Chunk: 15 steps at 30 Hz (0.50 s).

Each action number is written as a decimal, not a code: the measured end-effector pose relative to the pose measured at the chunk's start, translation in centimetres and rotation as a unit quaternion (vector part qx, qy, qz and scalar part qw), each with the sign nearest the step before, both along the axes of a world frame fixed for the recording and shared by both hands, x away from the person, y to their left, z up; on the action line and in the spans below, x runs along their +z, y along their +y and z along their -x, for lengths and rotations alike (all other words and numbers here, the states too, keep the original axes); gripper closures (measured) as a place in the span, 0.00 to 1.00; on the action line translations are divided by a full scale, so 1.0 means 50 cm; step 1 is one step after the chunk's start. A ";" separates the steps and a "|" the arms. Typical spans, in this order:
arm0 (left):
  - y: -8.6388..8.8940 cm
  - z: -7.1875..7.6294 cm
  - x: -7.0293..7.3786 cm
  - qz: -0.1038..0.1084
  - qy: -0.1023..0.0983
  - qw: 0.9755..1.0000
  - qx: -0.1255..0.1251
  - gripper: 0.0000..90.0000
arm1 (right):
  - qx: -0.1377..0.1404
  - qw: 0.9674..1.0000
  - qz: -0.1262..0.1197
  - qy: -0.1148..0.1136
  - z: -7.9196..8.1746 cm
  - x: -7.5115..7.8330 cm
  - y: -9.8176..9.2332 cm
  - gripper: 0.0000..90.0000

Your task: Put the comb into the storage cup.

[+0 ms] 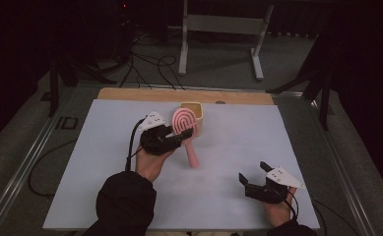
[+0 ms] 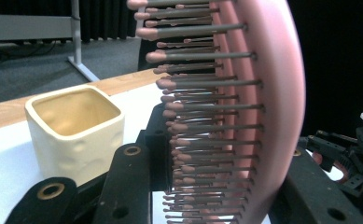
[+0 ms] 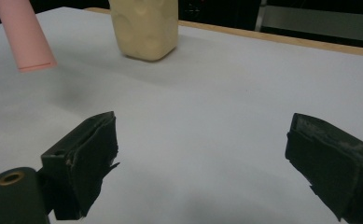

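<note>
My right gripper (image 1: 252, 180) rests low near the tabletop's (image 1: 105, 162) front edge, jaws spread wide on nothing, with bare surface ahead of it. Farther in, my left gripper (image 1: 179, 132) is clamped on the pink hairbrush (image 1: 185, 129) at its head, handle hanging down clear of the surface, probably for lowering into the cream cup (image 1: 195, 110) just behind. Beyond the cup, the wooden back edge is close.

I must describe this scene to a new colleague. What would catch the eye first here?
First, the pink hairbrush, clamped by its head in the left gripper near the middle of the white table. Just behind it stands a cream square cup, empty. The right gripper waits open at the near right.
</note>
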State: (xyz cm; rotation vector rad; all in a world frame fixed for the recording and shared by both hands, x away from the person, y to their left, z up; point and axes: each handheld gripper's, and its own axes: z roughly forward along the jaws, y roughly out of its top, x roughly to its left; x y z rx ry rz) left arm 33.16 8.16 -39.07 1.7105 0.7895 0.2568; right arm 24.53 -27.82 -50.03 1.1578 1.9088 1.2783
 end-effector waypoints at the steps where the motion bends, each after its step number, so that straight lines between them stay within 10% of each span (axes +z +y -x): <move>1: 0.001 -0.001 0.001 -0.001 -0.002 1.000 -0.001 0.72 | 0.000 1.000 0.000 0.000 0.000 0.000 0.000 0.10; 15: 0.014 -0.017 0.022 0.002 -0.020 1.000 -0.003 0.72 | 0.003 1.000 0.005 0.002 0.001 -0.002 0.004 0.10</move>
